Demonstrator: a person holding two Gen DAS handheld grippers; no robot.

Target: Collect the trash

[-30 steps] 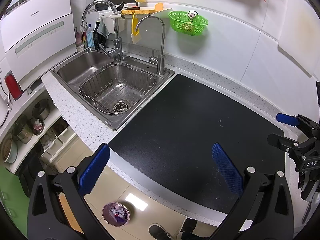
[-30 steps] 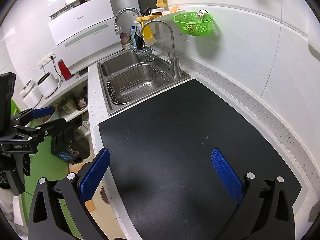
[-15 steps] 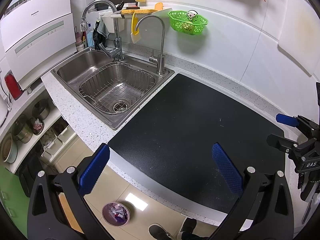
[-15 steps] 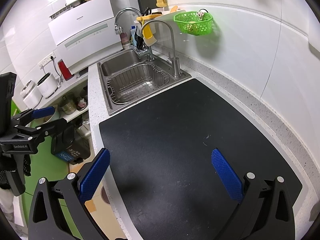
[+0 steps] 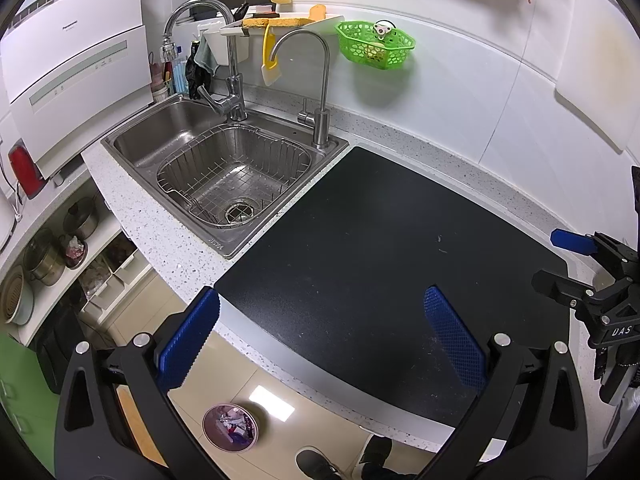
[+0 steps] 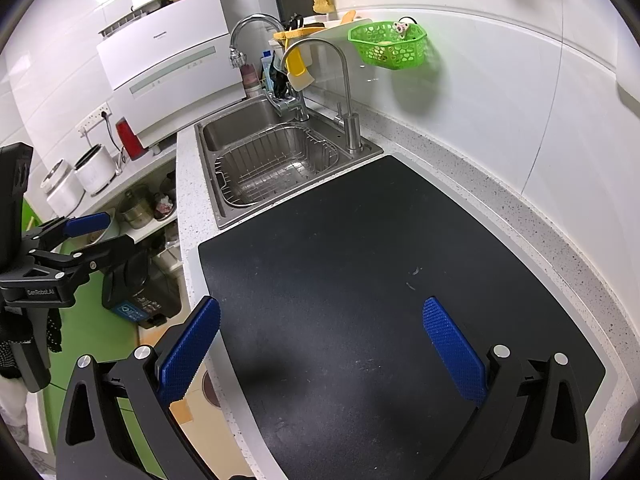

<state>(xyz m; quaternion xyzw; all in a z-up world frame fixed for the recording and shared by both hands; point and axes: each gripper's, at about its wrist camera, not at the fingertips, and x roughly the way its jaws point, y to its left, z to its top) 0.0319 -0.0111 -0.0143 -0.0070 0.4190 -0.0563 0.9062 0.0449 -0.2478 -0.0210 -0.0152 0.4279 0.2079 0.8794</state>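
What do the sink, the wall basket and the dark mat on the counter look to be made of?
Sink: brushed stainless steel, going by its grey sheen and reflections. Basket: bright green moulded plastic, perforated walls. Mat: matte black, perhaps rubber or silicone; faintly speckled, nearly without glare.

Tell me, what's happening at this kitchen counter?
A person holds a two-finger gripper in each hand over a black mat beside the sink. The left gripper and right gripper are both open and hold nothing. The job is collecting trash, but only small specks show on the mat. A round bin with scraps in it sits on the floor below the counter edge.
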